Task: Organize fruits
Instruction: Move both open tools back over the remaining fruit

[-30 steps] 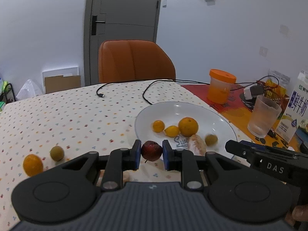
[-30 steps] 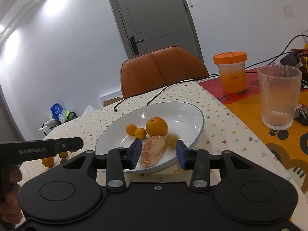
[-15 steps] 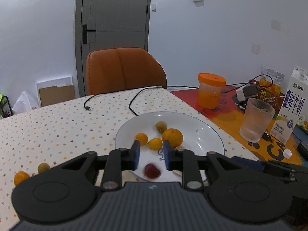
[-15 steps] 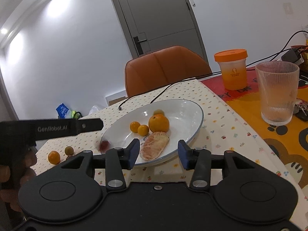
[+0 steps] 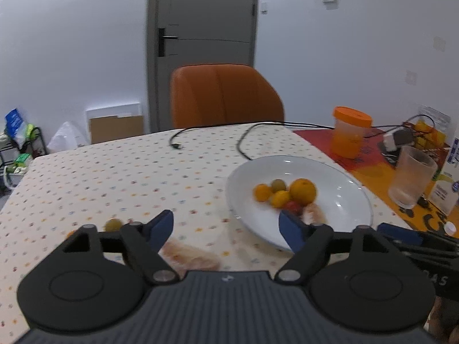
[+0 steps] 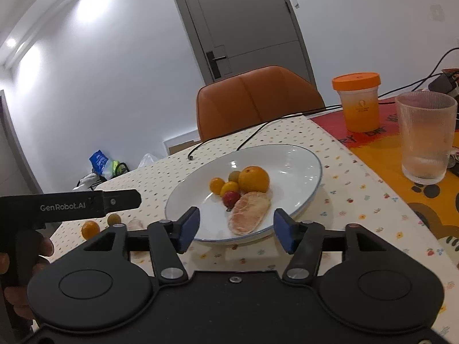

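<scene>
A white plate (image 6: pixel 301 166) (image 5: pixel 338 177) holds a big orange (image 6: pixel 254 178), two small yellow-orange fruits (image 6: pixel 217 185), a green fruit (image 6: pixel 233 175), a small red fruit (image 6: pixel 231 198) (image 5: pixel 292 206) and a peeled pomelo segment (image 6: pixel 249 213). My left gripper (image 5: pixel 226 230) is open, empty, above the table left of the plate, with a second peeled segment (image 5: pixel 190 256) under it. A green fruit (image 5: pixel 112 224) and a small orange (image 6: pixel 90 228) lie on the cloth further left. My right gripper (image 6: pixel 234 230) stands open and empty at the plate's near rim.
An orange chair (image 5: pixel 226 94) stands at the far side. Black cables (image 5: pixel 243 140) cross the dotted tablecloth (image 5: pixel 114 172). To the right stand an orange-lidded cup (image 6: pixel 357 101), a ribbed glass (image 6: pixel 426 137) and a milk carton (image 5: pixel 447 183). A hand (image 6: pixel 17 255) holds the left gripper.
My left gripper has let go of the small red fruit, which now lies on the plate, opened wide and swung left away from the plate. The right gripper opened a little wider.
</scene>
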`<state>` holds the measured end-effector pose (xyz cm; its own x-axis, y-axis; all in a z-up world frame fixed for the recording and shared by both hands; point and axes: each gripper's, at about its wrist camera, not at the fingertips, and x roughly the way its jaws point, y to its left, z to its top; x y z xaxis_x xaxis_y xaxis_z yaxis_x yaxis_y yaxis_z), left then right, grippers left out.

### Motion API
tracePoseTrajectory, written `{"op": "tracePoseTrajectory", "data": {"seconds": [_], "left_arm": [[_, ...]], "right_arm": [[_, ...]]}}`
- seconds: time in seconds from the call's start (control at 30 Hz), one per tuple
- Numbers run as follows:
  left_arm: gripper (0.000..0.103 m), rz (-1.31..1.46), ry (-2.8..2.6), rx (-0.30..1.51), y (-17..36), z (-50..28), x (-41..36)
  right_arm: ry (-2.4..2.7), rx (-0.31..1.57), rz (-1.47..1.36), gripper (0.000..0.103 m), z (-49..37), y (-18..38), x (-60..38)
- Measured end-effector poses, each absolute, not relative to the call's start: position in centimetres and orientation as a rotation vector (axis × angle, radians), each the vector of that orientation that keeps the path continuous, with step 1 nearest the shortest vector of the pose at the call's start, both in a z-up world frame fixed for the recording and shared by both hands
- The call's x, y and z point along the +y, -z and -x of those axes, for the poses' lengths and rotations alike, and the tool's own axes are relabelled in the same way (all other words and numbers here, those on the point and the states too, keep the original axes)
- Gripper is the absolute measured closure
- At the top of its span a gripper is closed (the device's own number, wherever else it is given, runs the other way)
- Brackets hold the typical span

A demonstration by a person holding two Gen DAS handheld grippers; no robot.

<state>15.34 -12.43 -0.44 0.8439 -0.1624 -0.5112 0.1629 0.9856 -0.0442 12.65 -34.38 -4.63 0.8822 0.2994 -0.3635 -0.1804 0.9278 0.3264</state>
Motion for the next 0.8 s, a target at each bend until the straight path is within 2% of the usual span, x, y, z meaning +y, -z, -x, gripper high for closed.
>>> {"op": "tracePoseTrajectory", "data": {"seconds": [0.23,0.43,0.8], "left_arm": [[0.02,0.029,0.118,0.556,0.7,-14.4,-9.6],[0.018,0.047,0.078,0.556,0.8,-13.4,-7.2],[0.018,0.08,0.019,0.534,0.3,-11.6,-3.9]], "right_arm": [[-0.275,0.424,-0.267,0.026,-12.3,4.3,-32.6],[-0.303,0.421,-0.258,0.017,-12.1,4.1,-31.1],[-0.347,0.427,-0.237,0.015,-11.9,3.6,-28.8]]}}
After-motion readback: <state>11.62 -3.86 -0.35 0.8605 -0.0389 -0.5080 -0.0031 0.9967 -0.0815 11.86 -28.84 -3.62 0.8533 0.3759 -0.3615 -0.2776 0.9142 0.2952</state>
